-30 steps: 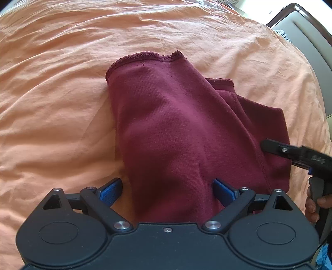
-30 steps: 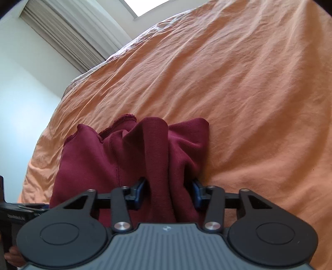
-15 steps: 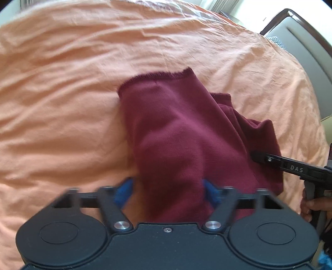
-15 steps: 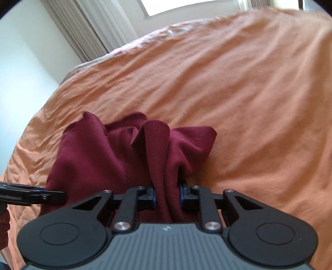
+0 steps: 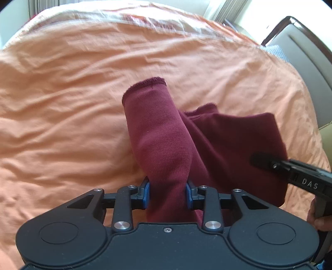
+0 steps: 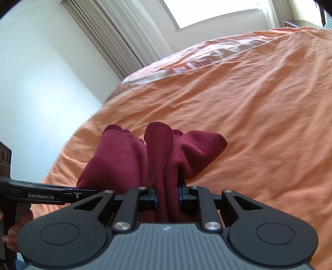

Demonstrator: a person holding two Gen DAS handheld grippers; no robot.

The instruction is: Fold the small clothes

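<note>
1. The left gripper [image 5: 167, 194] sat nearest the lens, its blue-padded fingers [image 5: 146, 193] pressed in against a bunched fold of the maroon garment [image 5: 164, 145], which filled the gap between them.
2. The right gripper [image 6: 167, 196] was likewise clamped on the same garment [image 6: 161, 157], a ribbed ridge of cloth pinched tight between its jaws.
3. Both tools were held low and roughly level, pointing forward over the bed. In the left wrist view the right gripper [image 5: 290, 172] entered from the right edge, with part of the person's right hand [image 5: 320, 216] on its handle. In the right wrist view the left gripper [image 6: 51, 193] came in from the left, with the left hand [image 6: 18, 230] below it.
4. The garment ran lengthwise away from the left gripper, rising as a rolled tube whose stitched hem [image 5: 145, 83] pointed toward the far side of the bed. The rest of the cloth spread off to the right toward the other tool.
5. From the right wrist, the cloth stood in three lobes ahead of the jaws, the middle ridge upright.
6. The garment lay on the rumpled orange bedsheet [image 5: 62, 103], partly lifted off it where gripped.
7. Farther off were a grey chair [image 5: 298, 47], a curtain [image 6: 112, 39] and a bright window [image 6: 217, 12].
</note>
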